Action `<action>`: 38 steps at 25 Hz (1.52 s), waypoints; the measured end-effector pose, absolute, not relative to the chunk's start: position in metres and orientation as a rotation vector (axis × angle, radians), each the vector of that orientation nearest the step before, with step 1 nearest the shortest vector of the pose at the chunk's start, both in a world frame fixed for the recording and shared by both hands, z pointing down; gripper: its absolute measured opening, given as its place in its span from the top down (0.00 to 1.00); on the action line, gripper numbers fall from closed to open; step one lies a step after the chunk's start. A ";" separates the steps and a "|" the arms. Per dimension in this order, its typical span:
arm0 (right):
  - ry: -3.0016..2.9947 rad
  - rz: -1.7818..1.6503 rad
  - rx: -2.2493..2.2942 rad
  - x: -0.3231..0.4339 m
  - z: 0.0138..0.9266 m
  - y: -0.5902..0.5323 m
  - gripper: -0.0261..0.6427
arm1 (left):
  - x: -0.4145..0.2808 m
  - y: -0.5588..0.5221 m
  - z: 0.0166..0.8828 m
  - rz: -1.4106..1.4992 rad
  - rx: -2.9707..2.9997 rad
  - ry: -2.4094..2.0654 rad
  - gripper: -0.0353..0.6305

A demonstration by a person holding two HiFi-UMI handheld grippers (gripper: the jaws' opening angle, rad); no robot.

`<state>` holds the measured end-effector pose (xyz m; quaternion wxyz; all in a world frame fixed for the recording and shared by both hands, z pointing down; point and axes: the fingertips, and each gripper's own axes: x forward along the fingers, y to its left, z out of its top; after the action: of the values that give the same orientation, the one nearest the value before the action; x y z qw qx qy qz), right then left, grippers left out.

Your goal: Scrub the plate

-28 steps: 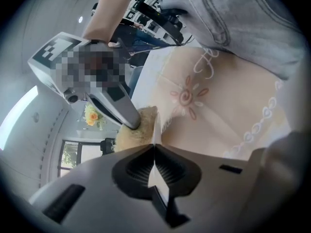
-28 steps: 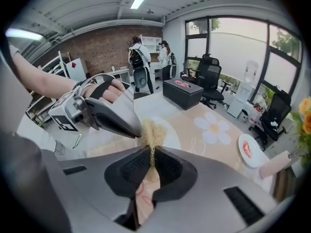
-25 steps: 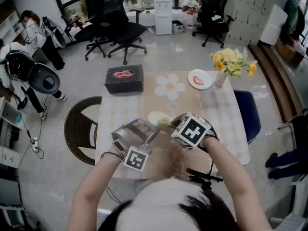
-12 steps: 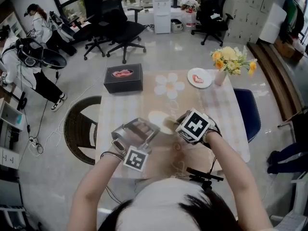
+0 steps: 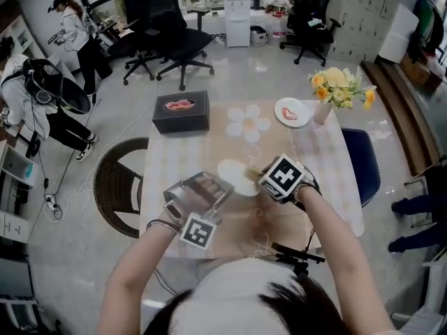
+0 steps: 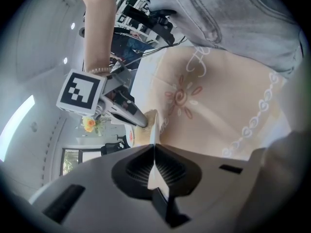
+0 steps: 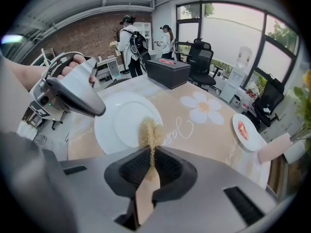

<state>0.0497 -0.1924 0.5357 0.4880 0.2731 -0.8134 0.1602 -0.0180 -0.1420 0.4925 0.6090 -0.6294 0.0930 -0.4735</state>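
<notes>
As left tool (image 6: 153,150) is pinching plate (image 7: 119,126) by its rim, right tool (image 7: 151,155) is clenching scrubber (image 7: 151,131); plate likely slick, brittle.

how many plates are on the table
2. A plain white plate near the table's middle, its rim clamped in the left gripper; a smaller plate holding something red at the far right corner, beside the flower vase. No others show.

cloth-covered table (image 5: 330,181), black box (image 5: 181,112), small plate (image 5: 291,112), flower vase (image 5: 322,112), white plate (image 5: 234,176)
</notes>
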 end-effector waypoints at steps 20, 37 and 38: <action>-2.091 0.493 0.772 0.049 0.514 -0.211 0.91 | -0.014 -0.139 0.491 -1.075 -1.424 0.180 0.92; -2.127 0.639 0.451 -0.012 0.476 -0.167 0.91 | -0.012 -0.135 0.491 -1.065 -1.406 0.155 0.92; -2.114 0.630 0.446 -0.013 0.479 -0.167 0.91 | -0.013 -0.134 0.492 -1.067 -1.402 0.146 0.92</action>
<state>-0.0129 -0.1670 0.4787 0.4309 0.1790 -0.8476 0.2527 -0.0125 -0.1339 0.4922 0.6341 -0.6132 0.0639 -0.4668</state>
